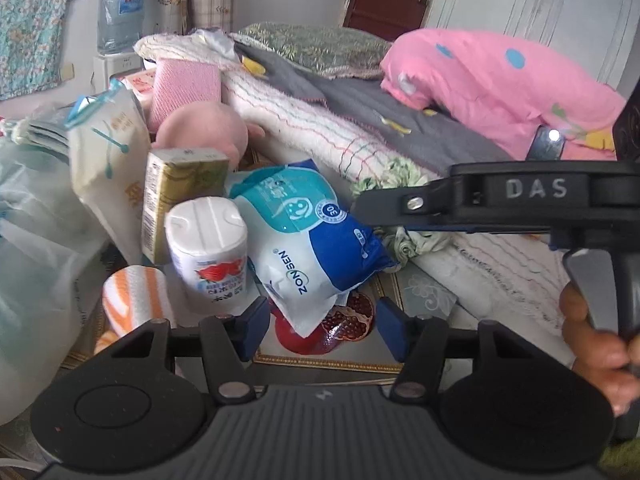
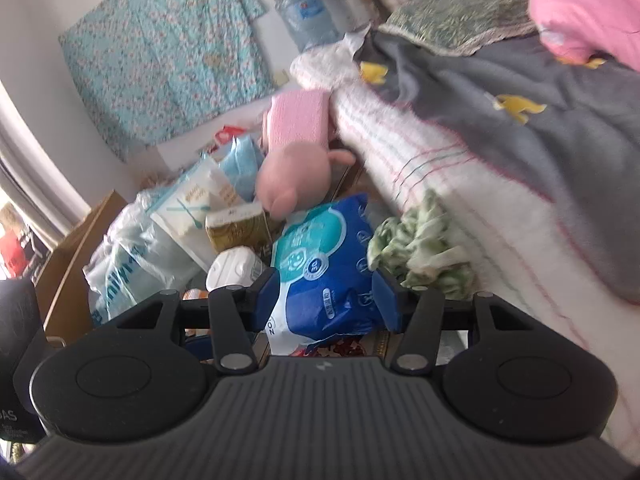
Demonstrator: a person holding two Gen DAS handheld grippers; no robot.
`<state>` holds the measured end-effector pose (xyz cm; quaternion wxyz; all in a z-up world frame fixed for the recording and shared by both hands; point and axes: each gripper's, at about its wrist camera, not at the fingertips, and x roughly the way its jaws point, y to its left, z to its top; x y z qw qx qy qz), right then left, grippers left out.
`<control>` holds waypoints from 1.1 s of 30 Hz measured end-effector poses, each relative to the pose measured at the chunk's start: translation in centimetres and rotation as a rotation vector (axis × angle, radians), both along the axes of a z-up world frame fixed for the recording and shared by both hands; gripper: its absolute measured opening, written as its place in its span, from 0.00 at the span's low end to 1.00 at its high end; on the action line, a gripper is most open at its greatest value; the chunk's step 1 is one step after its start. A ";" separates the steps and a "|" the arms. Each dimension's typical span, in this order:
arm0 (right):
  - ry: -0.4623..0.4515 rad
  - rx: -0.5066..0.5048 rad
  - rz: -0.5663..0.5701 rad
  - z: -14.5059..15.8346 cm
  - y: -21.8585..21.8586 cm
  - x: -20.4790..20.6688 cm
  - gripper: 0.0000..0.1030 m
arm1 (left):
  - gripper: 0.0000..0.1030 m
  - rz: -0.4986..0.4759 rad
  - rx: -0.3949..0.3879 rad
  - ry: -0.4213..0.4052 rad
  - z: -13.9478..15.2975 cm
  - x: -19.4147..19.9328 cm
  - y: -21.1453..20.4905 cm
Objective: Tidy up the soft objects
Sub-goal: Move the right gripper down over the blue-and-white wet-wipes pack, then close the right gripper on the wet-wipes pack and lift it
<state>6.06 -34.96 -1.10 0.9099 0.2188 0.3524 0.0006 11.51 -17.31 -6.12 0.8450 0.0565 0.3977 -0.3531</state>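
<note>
Blue-white pack [image 2: 320, 280] clamped in right hand-held gripper [image 2: 326, 300]; left hand-held gripper [image 1: 324, 326] parted, empty.

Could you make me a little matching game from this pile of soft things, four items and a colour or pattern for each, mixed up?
Things:
1. plush toy
2. tissue roll
3. rolled towel
4. wipes pack

Looks:
A. orange and white stripes
B. blue, teal and white, with a smiley face
C. plain pink
D. white, with a red picture on its wrapper

Pairs: 1-C, 2-D, 3-A, 4-B
</note>
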 end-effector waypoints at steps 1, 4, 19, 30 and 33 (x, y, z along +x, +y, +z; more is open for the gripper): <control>0.010 0.002 0.009 -0.3 0.1 0.4 0.50 | 0.58 0.004 0.009 0.004 -0.2 0.1 -0.3; 0.043 0.000 0.016 -1.2 0.3 1.4 0.50 | 0.57 0.010 0.022 0.012 -0.7 0.7 -0.9; 0.069 0.053 0.064 -1.8 0.4 0.9 0.54 | 0.56 0.007 0.018 0.029 -0.5 0.0 -1.4; 0.108 0.102 0.077 -2.5 0.9 -1.4 0.57 | 0.57 -0.033 0.028 0.038 -0.1 -3.1 -0.3; 0.104 0.119 0.076 -2.5 0.8 -1.9 0.57 | 0.57 -0.031 0.019 0.040 0.0 -3.2 0.1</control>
